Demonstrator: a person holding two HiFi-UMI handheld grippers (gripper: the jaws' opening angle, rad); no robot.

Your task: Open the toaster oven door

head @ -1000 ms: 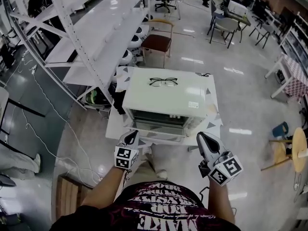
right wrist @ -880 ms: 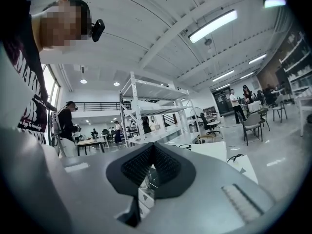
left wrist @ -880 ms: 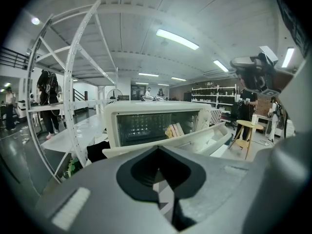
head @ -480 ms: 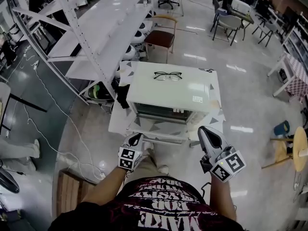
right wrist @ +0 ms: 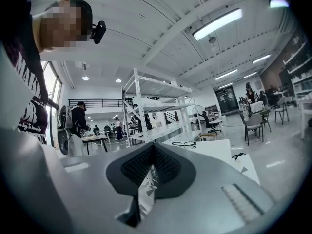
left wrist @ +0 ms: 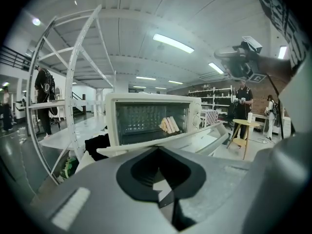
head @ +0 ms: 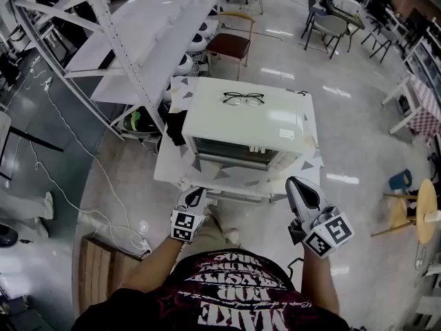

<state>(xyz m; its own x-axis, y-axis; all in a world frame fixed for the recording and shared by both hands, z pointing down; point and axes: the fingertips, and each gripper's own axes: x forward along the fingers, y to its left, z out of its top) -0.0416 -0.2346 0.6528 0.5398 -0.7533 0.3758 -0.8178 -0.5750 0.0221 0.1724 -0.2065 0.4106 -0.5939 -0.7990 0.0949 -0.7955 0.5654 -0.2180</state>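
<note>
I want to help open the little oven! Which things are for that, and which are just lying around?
For the job:
toaster oven
left claw
right claw

Just lying about:
glasses on top of the oven
brown chair
white shelves

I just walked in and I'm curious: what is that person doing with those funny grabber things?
A person stands facing a white boxy toaster oven on a small white table, holding a grey two-jaw gripper in each hand. The left gripper and right gripper hover short of the oven, both shut, empty and touching nothing. The oven's glass door looks shut, so opening hasn't begun. Black-rimmed glasses lie on top.
</note>
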